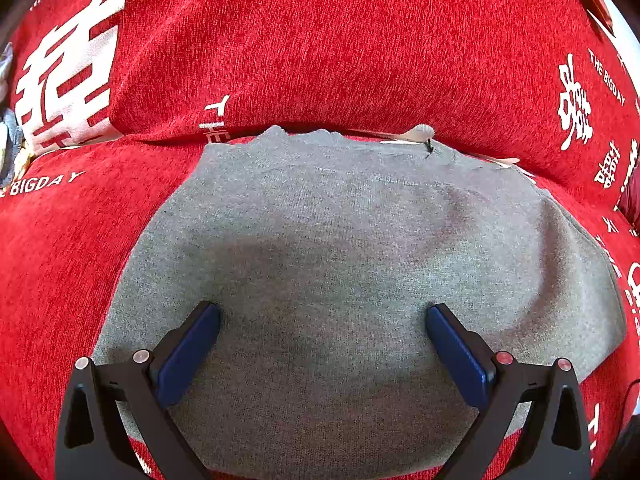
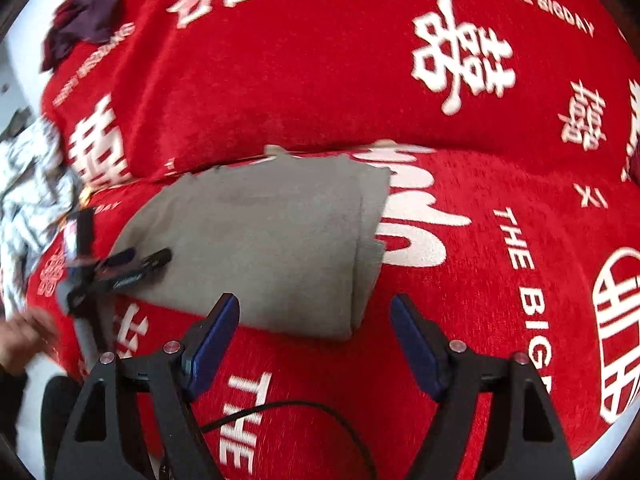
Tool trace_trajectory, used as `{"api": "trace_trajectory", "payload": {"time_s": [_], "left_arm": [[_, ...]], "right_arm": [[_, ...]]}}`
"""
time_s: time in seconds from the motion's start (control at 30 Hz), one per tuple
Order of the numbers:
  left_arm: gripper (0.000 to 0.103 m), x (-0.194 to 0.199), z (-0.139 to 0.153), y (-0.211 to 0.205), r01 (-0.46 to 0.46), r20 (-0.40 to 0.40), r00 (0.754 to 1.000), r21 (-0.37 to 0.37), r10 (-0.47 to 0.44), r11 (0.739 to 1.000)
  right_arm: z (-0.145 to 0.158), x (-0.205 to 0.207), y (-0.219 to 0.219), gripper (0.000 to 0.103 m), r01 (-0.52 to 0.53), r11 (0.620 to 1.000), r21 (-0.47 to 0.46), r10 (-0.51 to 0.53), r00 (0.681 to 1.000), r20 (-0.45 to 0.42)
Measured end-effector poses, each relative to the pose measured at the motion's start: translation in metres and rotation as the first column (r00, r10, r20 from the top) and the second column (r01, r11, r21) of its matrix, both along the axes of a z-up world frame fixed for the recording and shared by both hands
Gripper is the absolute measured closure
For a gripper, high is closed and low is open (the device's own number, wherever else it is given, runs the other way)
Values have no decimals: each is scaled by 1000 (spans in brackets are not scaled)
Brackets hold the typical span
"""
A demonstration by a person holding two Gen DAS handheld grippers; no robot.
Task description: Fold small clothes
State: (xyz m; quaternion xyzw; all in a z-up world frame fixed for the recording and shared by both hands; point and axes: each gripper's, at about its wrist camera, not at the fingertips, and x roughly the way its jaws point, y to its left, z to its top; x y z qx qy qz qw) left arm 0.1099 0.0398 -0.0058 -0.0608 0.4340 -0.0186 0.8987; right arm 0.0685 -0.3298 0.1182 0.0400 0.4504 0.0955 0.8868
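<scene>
patterned cloth [image 2: 28, 200]: crumpled, far left edge, on the red cover [image 2: 500, 280]
dark purple cloth [image 2: 84, 12]: bunched, far left corner
left tool [image 1: 322, 316]: fingers spread wide, holding nothing, over the near part of the grey garment [image 1: 340, 248]; seen also at [image 2: 152, 258]
grey garment [image 2: 272, 240]: folded flat on the red cover, fold edge on its right side
right tool [image 2: 316, 308]: spread apart, empty, just near of the garment's near right corner
black cable [image 2: 304, 412]: loops across the cover, near side
</scene>
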Motion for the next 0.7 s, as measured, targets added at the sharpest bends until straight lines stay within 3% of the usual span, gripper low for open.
{"api": "trace_trajectory", "payload": {"time_s": [0.27,0.43,0.5,0.6,0.7], "left_arm": [[0,-1,-2,0,-7,-4,1000,5,7,1000],[0,6,7,7,32,-143,989,5,-31,999],[0,-3,21,16,-47,-99,994,70,53,996],[0,2,33,42,-98,-115,989,-30,94,995],[0,26,32,57,-108,-164,981,-12,105,994]], "right_arm": [[-5,10,-4,22,37,999,-15,-37,999,-26],[-5,27,15,22,17,1000,12,-17,1000,-12],[-4,37,34,22,-29,999,-29,29,1000,4],[-8,50,52,22,-77,996,-47,77,997,-5],[-18,63,65,22,-100,992,-74,97,995,-38]]}}
